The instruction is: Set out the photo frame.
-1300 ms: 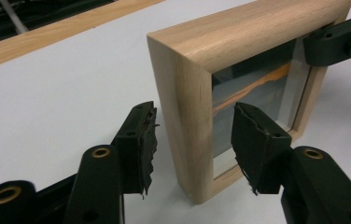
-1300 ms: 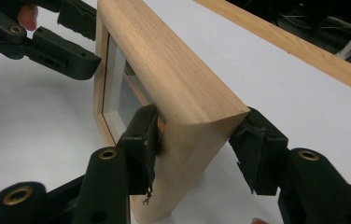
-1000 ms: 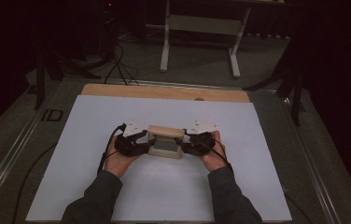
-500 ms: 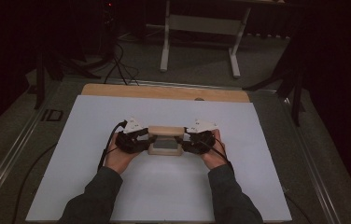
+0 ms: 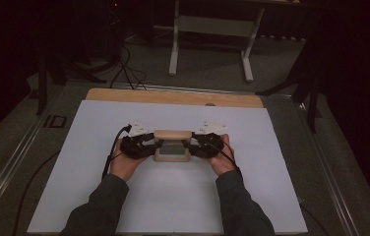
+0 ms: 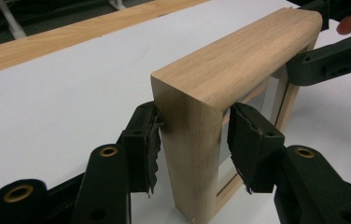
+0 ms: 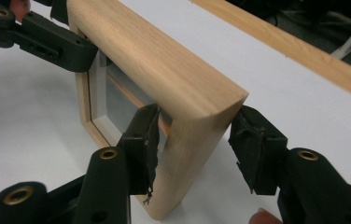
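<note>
The high view shows, from left to right, the left gripper (image 5: 146, 146), a wooden picture frame (image 5: 172, 146) and the right gripper (image 5: 198, 145), all in a row near the middle of a white sheet (image 5: 99, 123) that covers the wooden table (image 5: 173, 97). The frame stands upright between the two grippers, a pale panel set within it. The left gripper view shows what the high view cannot: the left gripper (image 6: 190, 140) has its jaws closed on the frame's (image 6: 211, 88) left upright, one pad on each face, with the other gripper's jaw at the far end. The right gripper view shows the right gripper (image 7: 197, 140) with the frame's (image 7: 164, 70) right upright between its jaws; the left pad touches the wood, while the right pad stands just off it.
</note>
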Demonstrator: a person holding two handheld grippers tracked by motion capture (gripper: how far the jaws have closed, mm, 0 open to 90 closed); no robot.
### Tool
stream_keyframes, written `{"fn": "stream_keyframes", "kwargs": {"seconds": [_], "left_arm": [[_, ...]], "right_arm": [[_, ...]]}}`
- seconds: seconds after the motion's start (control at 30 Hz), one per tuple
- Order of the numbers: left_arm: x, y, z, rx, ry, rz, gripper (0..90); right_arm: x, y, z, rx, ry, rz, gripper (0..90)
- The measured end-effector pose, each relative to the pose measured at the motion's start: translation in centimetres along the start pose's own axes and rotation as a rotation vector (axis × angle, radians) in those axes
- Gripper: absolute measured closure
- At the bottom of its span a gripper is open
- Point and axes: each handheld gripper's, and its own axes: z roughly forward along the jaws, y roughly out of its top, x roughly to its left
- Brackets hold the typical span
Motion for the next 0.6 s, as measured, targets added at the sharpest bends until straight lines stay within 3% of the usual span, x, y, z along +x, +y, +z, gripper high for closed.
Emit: {"fn": "stream_keyframes", "kwargs": {"seconds": [0.3,0.47,0.6], "left_arm": [[0.3,-0.1,0.6,-0.005,0.004,-0.025,52.3],[0.6,0.0,0.9,-0.006,-0.005,-0.037,52.2],[0.9,0.0,1.0,-0.005,-0.021,-0.041,52.2]], "right_arm": [[-0.3,-0.2,0.6,0.023,-0.006,0.029,53.0],[-0.6,-0.4,1.0,0.039,0.008,0.066,52.8],[-0.6,-0.5,1.1,0.051,0.009,0.067,52.4]]}}
